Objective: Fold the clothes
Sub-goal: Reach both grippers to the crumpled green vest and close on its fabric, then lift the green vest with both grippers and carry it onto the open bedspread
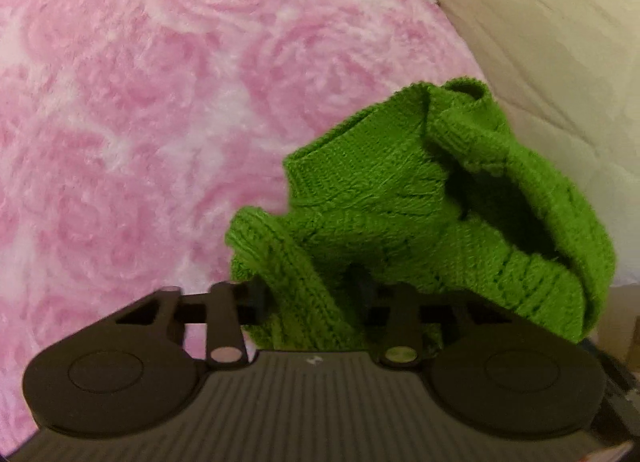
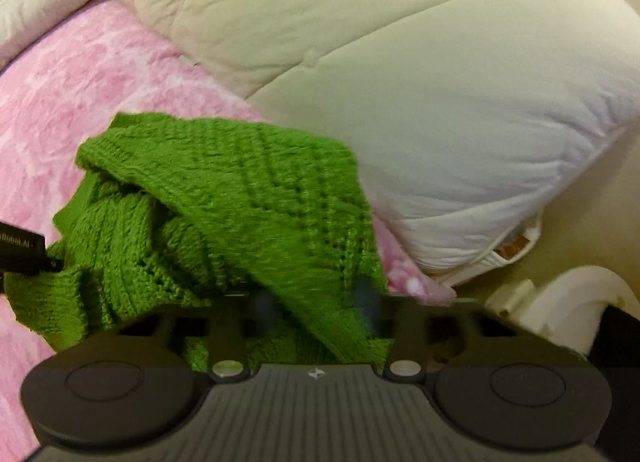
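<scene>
Sweater [image 1: 420,206] is bunched up on the pink bedspread [image 1: 120,122], right beside the cream duvet [image 2: 400,62]. Left gripper [image 1: 312,294] and right gripper [image 2: 316,302] both have their fingers clenched on knit. Loose knit stretches, so pulling unevenly could probably skew the fold.

Pink blanket [image 1: 140,122], cream duvet [image 2: 400,82]

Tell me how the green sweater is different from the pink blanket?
The green sweater is chunky knit with ribbed edges; the pink blanket is fluffy with swirly rose shapes. The sweater is one bright colour, the blanket pink mixed with white. The sweater is bunched up, the blanket spread flat beneath it. Both are soft cloth on the bed.
</scene>
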`<state>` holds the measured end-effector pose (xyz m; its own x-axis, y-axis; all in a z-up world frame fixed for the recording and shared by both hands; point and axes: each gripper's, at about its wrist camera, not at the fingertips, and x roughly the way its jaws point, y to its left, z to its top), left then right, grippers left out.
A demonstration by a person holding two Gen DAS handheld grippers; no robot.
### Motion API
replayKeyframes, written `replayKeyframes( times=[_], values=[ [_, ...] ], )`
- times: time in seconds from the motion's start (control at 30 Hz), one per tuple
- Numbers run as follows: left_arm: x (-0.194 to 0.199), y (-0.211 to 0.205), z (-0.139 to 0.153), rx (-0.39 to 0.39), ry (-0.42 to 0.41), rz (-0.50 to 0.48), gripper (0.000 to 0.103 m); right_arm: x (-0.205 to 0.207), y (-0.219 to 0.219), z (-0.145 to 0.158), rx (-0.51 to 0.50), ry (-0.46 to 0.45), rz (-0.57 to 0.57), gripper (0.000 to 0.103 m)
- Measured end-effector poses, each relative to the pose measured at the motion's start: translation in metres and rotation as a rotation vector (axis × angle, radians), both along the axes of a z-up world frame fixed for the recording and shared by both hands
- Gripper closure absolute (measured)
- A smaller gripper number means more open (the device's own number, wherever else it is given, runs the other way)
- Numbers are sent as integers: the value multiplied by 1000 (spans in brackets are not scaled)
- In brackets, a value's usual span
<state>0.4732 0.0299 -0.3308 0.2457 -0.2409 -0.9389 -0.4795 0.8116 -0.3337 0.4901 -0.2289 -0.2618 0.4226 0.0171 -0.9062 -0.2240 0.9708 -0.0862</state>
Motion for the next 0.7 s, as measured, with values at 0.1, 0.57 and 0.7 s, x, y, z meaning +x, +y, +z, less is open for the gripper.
replayKeyframes(
  times=[0.1,0.57,0.7],
  values=[
    [-9,7,13,-11,-35,14,96,-2,-5,12,56,-5,-8,94],
    [-117,85,178,31,-388,109,97,-16,1,187,405,-204,47,97],
    [-177,132,230,91,-481,220,97,-34,46,223,474,-223,154,97]
  ],
)
